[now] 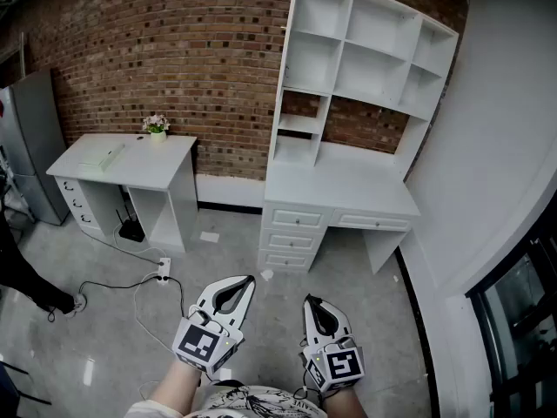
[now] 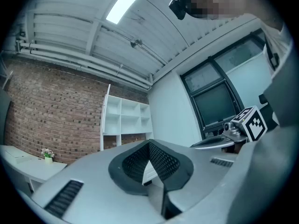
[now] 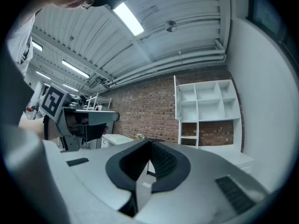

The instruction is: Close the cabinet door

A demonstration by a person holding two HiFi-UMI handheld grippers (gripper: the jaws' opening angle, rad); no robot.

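A white desk with an open-shelf hutch [image 1: 365,50] stands against the brick wall. A thin white cabinet door [image 1: 288,46] stands edge-on at the hutch's upper left side; it also shows as the door [image 3: 175,99] and the door [image 2: 108,107] in the two gripper views. Both grippers are held low near my body, well short of the desk. My left gripper [image 1: 249,281] [image 2: 149,144] is shut with nothing between its jaws. My right gripper [image 1: 310,301] [image 3: 149,144] is likewise shut and empty, pointing toward the hutch.
A smaller white desk [image 1: 130,159] with a flower pot [image 1: 157,125] stands to the left, a grey metal cabinet [image 1: 30,138] beyond it. A power strip [image 1: 163,275] and cables lie on the floor. A person's shoe [image 1: 74,303] is at the left. A white wall [image 1: 487,146] runs along the right.
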